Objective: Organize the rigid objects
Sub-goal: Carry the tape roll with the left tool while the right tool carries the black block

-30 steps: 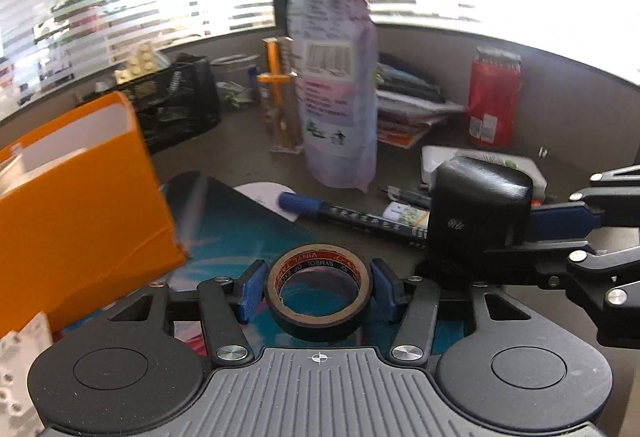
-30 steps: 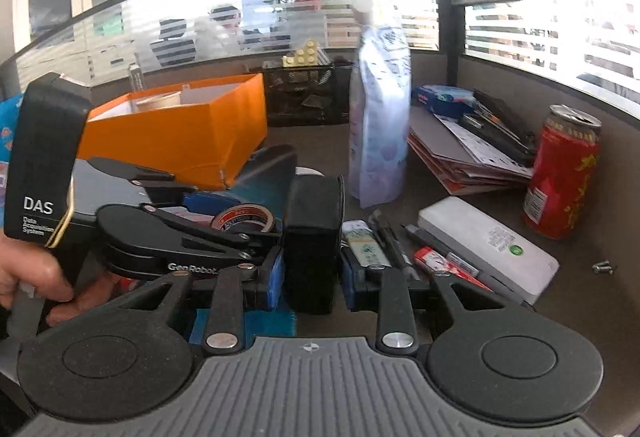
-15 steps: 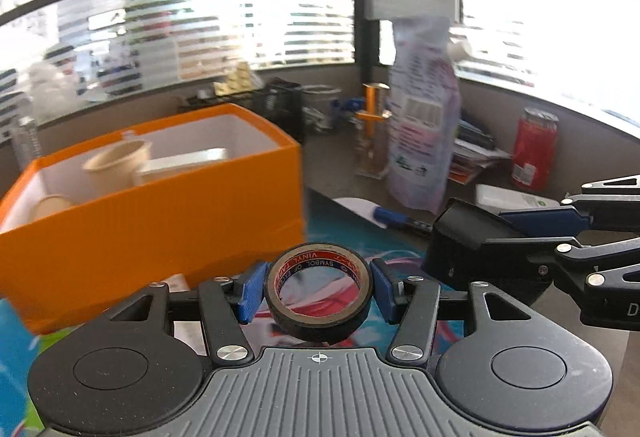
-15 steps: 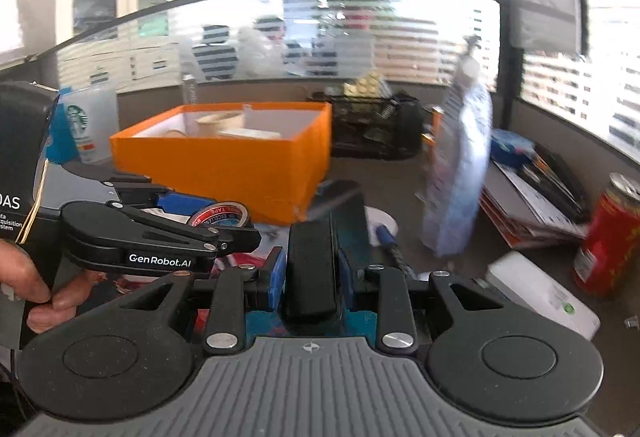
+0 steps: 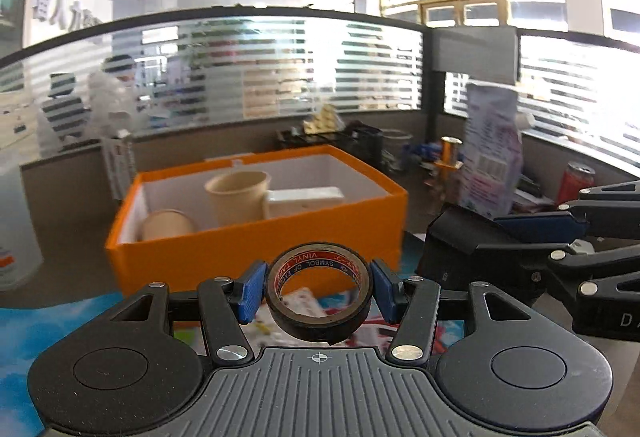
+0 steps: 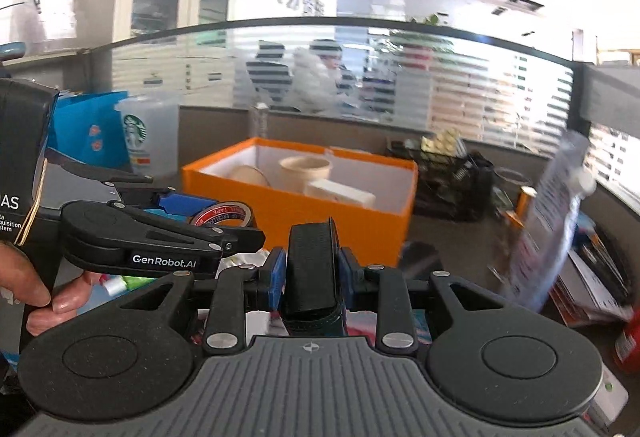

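My left gripper [image 5: 318,287] is shut on a black roll of vinyl tape [image 5: 320,321] and holds it in the air in front of the orange box [image 5: 256,241]. My right gripper [image 6: 312,275] is shut on a black box-shaped object [image 6: 312,273], also lifted, and it shows at the right of the left wrist view [image 5: 460,249]. The orange box [image 6: 320,209] is open and holds two paper cups [image 5: 238,195] and a white flat block [image 5: 306,199]. The tape also shows in the right wrist view [image 6: 224,215].
A tall printed pouch [image 5: 494,153] and a red can [image 5: 574,181] stand to the right. A black wire basket [image 6: 452,173] sits behind the box. A Starbucks cup [image 6: 146,135] and blue bag [image 6: 86,129] stand at the left. Stacked papers [image 6: 592,285] lie at the right.
Both grippers have lifted with their loads and swung left, from the pen and pouch area toward the orange box, which now sits centred ahead.
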